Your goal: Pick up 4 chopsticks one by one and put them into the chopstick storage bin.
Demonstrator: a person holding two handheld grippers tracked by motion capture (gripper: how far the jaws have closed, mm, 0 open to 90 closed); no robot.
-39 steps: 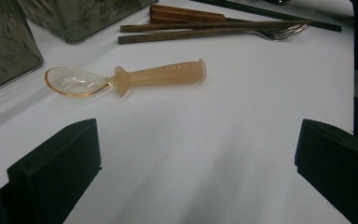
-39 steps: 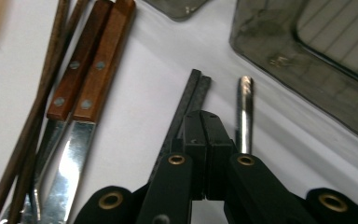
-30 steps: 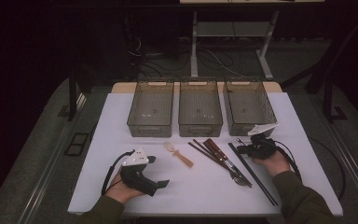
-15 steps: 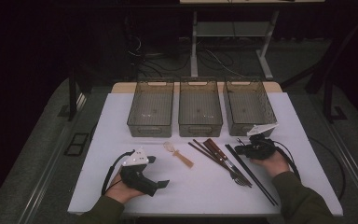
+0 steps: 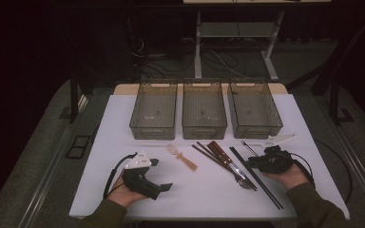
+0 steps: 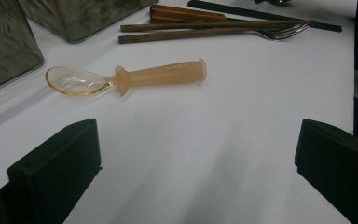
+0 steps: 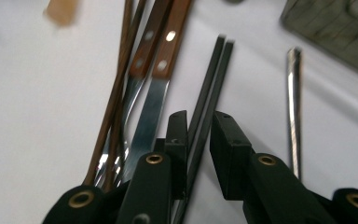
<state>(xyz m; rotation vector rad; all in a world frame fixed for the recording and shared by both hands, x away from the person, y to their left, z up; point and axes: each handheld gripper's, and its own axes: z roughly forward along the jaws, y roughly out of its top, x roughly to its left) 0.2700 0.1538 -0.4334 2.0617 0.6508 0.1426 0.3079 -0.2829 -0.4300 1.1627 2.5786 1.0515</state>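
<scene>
Three wire-mesh bins (image 5: pixel 203 110) stand in a row along the far edge of the white tabletop (image 5: pixel 123 123), and the cutlery lies loose just in front of them, between the two hands.

Toward the right edge, the right claw (image 7: pixel 197 128) is down over the pair of black chopsticks (image 7: pixel 209 93). Its jaws have just been easing apart, and the two sticks run straight up through the narrow gap between them; the pads look to stand just clear of the sticks, not pressing. From above, the black chopsticks (image 5: pixel 256 176) stretch from the middle of the tabletop toward the near right corner, passing under the right claw (image 5: pixel 256 163).

Left of them lie two wood-handled pieces, a fork (image 5: pixel 235 167) among them, and thin brown chopsticks (image 7: pixel 116 93) laid across.

Near the front edge on the left, the left claw (image 5: pixel 164 187) rests with its jaws wide apart and nothing between them. Its own view looks across bare tabletop to a small translucent orange spoon (image 6: pixel 126 79), well ahead of the jaws.

The right claw's view adds a slim metal rod (image 7: pixel 294 102) lying alone beside the black chopsticks, and the rivets in the wooden handles. The high view alone places all of it against the bins.
</scene>
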